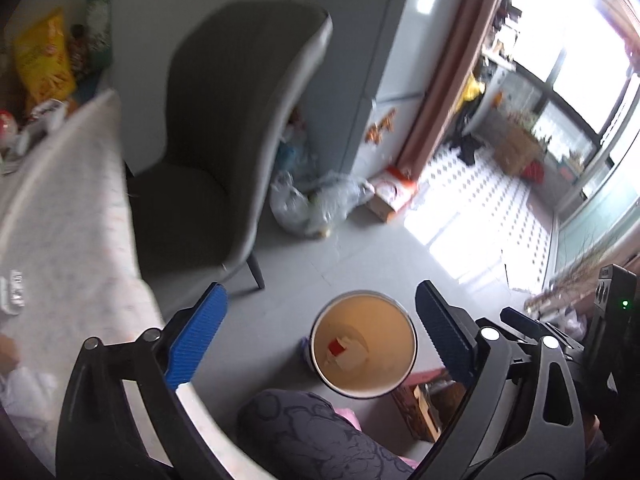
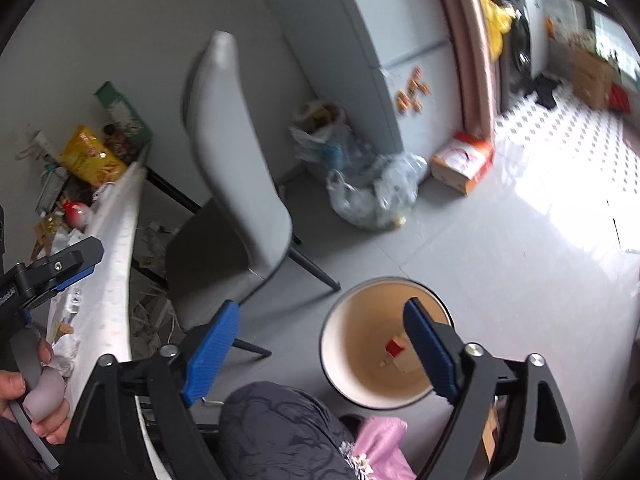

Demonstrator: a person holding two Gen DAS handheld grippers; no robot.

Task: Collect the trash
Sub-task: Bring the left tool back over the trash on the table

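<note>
Well apart stand the blue fingers (image 1: pixel 202 330) of the left gripper (image 1: pixel 320 328), spread wide with nothing between them, and the same goes for the right gripper (image 2: pixel 320 344), whose blue pads (image 2: pixel 212 352) gape over the floor and hold nothing. Below both sits a round bin (image 1: pixel 394 376) with a pale cream inside and a dark rim, standing upright on the grey floor (image 1: pixel 360 248); at its bottom lies a small scrap of trash (image 1: pixel 344 354), white with a red patch (it reads the same from the right wrist view, partly behind the right-hand finger). Near the bin's lower edge comes a person's knee (image 1: pixel 312 428) in dark patterned cloth. To the left runs the edge of a table (image 1: pixel 68 208) under a pale cloth, cluttered at its far end with a yellow snack bag (image 1: pixel 42 60) and a green carton (image 1: pixel 98 20). A grey chair (image 1: pixel 224 132) stands just beside the table. Farther off, against a pale cabinet (image 1: pixel 360 60), slump clear plastic bags (image 1: pixel 316 204) stuffed with bottles, with an orange and white box (image 1: pixel 394 192) near them. In the right wrist view a hand (image 2: pixel 24 404) grips the left gripper's grey handle.
</note>
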